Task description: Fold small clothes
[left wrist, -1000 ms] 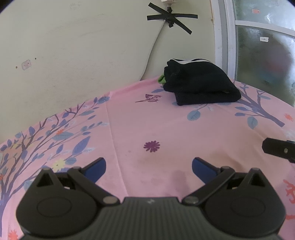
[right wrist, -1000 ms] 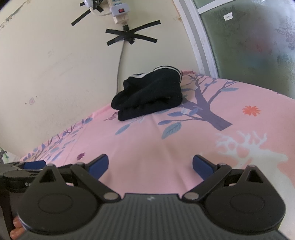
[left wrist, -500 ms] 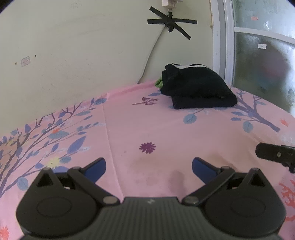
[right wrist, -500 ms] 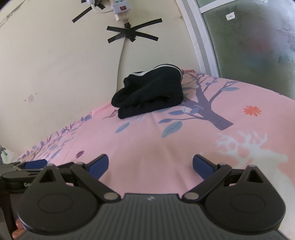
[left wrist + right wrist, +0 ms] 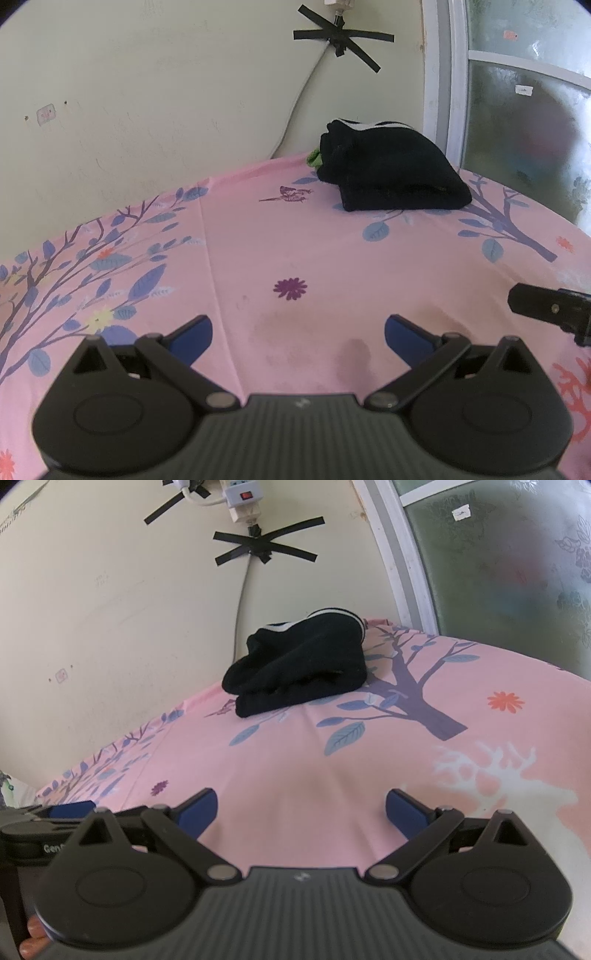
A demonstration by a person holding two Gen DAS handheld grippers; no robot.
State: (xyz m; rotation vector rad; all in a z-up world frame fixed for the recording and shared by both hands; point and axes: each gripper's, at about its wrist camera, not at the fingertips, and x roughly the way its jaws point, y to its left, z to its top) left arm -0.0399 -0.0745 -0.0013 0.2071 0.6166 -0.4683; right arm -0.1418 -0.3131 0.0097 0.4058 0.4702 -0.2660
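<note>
Currently, both sets of fingers are spread and empty: left gripper [image 5: 298,334], right gripper [image 5: 301,808]. Approaching the folded black garment [image 5: 388,171] carelessly could topple it.

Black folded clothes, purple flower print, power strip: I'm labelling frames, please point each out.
Black folded clothes [image 5: 391,173], left wrist view, top of the pile.
Purple flower print [image 5: 290,288], left wrist view, flower centre.
Power strip [image 5: 242,493], right wrist view, beside its red switch.

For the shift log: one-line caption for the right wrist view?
Open right gripper over pink floral sheet, folded black garment by the wall.
</note>
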